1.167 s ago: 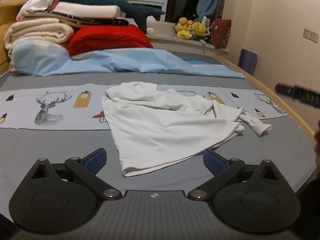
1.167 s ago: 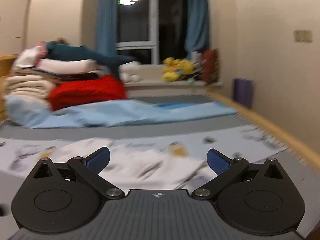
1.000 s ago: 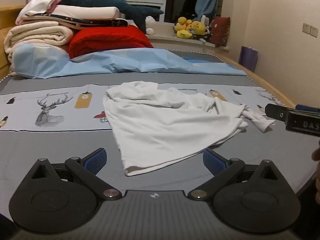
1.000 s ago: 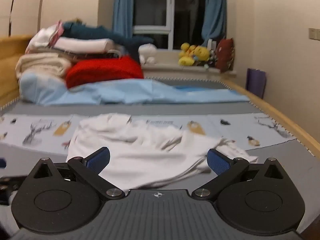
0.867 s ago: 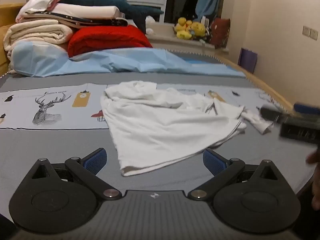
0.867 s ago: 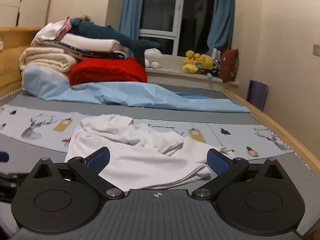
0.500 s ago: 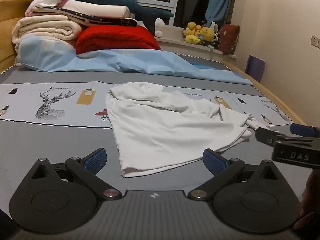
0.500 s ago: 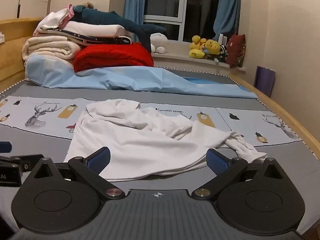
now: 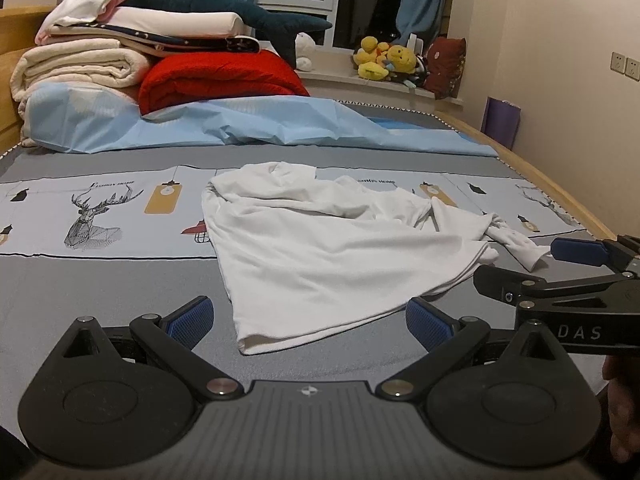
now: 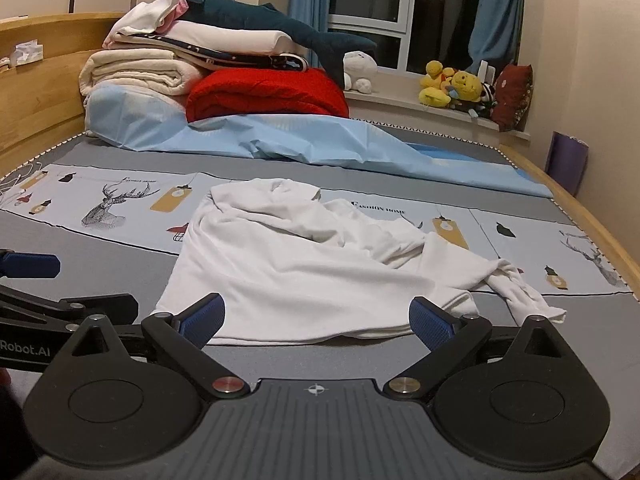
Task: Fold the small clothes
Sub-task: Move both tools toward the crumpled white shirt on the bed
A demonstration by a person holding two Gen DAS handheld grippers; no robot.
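Left wrist view: the left claw (image 9: 308, 316) is spread wide and holds nothing, low in the frame, just short of the near hem of a crumpled white shirt (image 9: 336, 248) at centre frame on the bed (image 9: 100, 280). Over the last second the right claw (image 9: 516, 268) has entered at the right edge, beside the shirt's twisted sleeve.

Right wrist view: the right claw (image 10: 316, 318), also spread and empty, has swung from the window down to the shirt (image 10: 320, 264); its hem lies between the pads. Both seem poised to grasp; folding is not begun. Stacked blankets (image 10: 168, 68) sit upper left, well clear.
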